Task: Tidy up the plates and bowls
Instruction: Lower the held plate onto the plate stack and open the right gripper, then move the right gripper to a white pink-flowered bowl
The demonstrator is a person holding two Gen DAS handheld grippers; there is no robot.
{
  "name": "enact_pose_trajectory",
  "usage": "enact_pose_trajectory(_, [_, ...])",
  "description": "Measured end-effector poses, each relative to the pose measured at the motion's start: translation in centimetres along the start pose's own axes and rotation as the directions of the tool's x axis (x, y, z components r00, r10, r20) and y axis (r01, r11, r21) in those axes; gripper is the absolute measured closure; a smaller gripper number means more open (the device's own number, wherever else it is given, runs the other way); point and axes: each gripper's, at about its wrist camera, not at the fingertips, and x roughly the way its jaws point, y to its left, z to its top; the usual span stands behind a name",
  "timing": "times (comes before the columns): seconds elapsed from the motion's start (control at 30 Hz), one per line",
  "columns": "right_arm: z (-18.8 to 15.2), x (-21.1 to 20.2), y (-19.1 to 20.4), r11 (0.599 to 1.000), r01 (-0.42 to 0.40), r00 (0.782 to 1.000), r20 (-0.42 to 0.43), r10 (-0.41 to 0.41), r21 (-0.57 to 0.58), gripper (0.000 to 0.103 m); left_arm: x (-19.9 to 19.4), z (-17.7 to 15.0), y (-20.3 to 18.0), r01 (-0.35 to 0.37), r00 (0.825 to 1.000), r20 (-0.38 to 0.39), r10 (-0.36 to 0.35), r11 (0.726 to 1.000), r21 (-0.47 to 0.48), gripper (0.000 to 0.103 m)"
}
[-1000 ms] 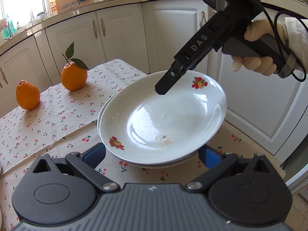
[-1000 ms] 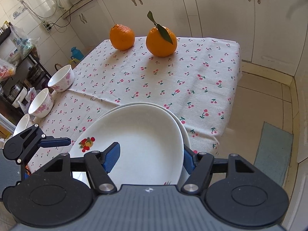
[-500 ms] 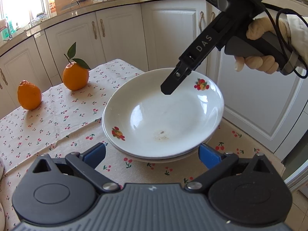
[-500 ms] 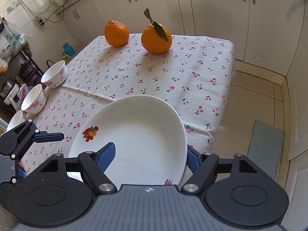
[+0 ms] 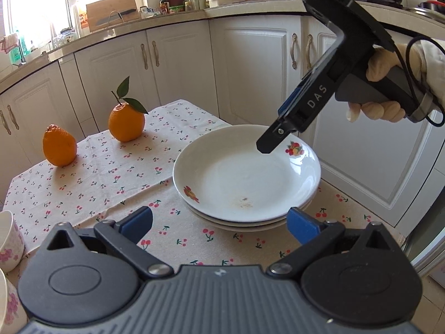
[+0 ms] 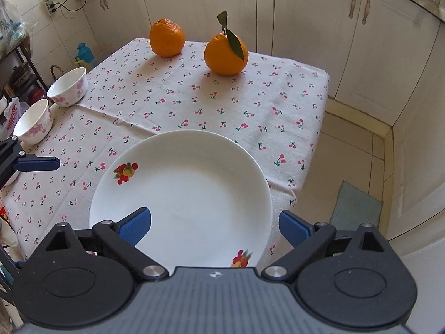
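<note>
The right gripper (image 6: 214, 222) hangs over the top plate (image 6: 192, 192), jaws opening, nothing clamped. The left gripper (image 5: 219, 221), spread wide, holds nothing. The plate stack (image 5: 246, 178) sits at the tablecloth's (image 6: 222, 111) near edge, apparently two deep. Two bowls (image 6: 68, 86) at ten o'clock; oranges (image 6: 225, 54) at twelve.

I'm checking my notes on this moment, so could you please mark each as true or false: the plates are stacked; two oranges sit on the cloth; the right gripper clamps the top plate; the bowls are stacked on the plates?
1. The plates are stacked. True.
2. Two oranges sit on the cloth. True: a plain orange and a leafed orange.
3. The right gripper clamps the top plate. False: its jaws are opening, pads clear of the plate.
4. The bowls are stacked on the plates. False: they stand apart on the cloth.
</note>
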Motion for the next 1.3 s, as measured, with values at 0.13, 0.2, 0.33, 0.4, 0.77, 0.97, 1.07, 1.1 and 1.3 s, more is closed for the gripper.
enact_pose_trajectory(0.13, [0.1, -2.0, 2.5, 0.997, 0.065, 0.993, 0.093, -0.067, 0.027, 0.0, -2.0, -0.2, 1.2, -0.015, 0.999, 0.031, 0.015, 1.0, -0.007, 0.001])
enact_pose_trajectory(0.2, [0.1, -2.8, 4.0, 0.994, 0.102, 0.984, 0.139, -0.107, 0.044, 0.0, -3.1, -0.4, 2.0, -0.024, 0.999, 0.045, 0.024, 1.0, -0.015, 0.001])
enact_pose_trajectory(0.33, [0.1, -3.9, 7.3, 0.986, 0.154, 0.961, 0.221, -0.164, 0.062, 0.0, -5.4, -1.0, 3.6, -0.036, 0.997, 0.066, 0.038, 0.999, -0.036, 0.001])
enact_pose_trajectory(0.4, [0.0, -4.0, 9.0, 0.984, 0.167, 0.954, 0.242, -0.176, 0.058, 0.0, -6.5, -1.5, 4.3, -0.048, 0.996, 0.072, 0.051, 0.998, -0.042, 0.001])
enact_pose_trajectory(0.77, [-0.1, -2.2, 19.8, 0.996, 0.081, 0.936, 0.347, -0.06, -0.046, 0.0, -11.5, -6.6, 8.4, -0.171, 0.983, 0.048, 0.176, 0.981, -0.09, 0.001])
enact_pose_trajectory(0.97, [0.9, -0.5, 25.2, 0.992, 0.005, 0.937, 0.347, 0.039, -0.125, 0.0, -15.5, -10.3, 10.5, -0.283, 0.956, 0.041, 0.29, 0.952, -0.114, 0.001])
enact_pose_trajectory(1.07, [1.2, 0.4, 27.2, 0.988, -0.034, 0.941, 0.328, 0.082, -0.149, 0.0, -17.0, -12.4, 11.9, -0.311, 0.948, 0.025, 0.318, 0.939, -0.148, 0.001])
enact_pose_trajectory(1.1, [1.3, 0.8, 27.8, 0.987, -0.049, 0.942, 0.321, 0.096, -0.152, 0.0, -17.3, -13.1, 12.3, -0.315, 0.947, 0.017, 0.321, 0.936, -0.16, 0.001])
enact_pose_trajectory(1.3, [1.6, 3.0, 30.8, 0.984, -0.087, 0.954, 0.271, 0.127, -0.154, 0.0, -18.1, -17.2, 14.4, -0.316, 0.947, -0.024, 0.321, 0.913, -0.257, 0.001])
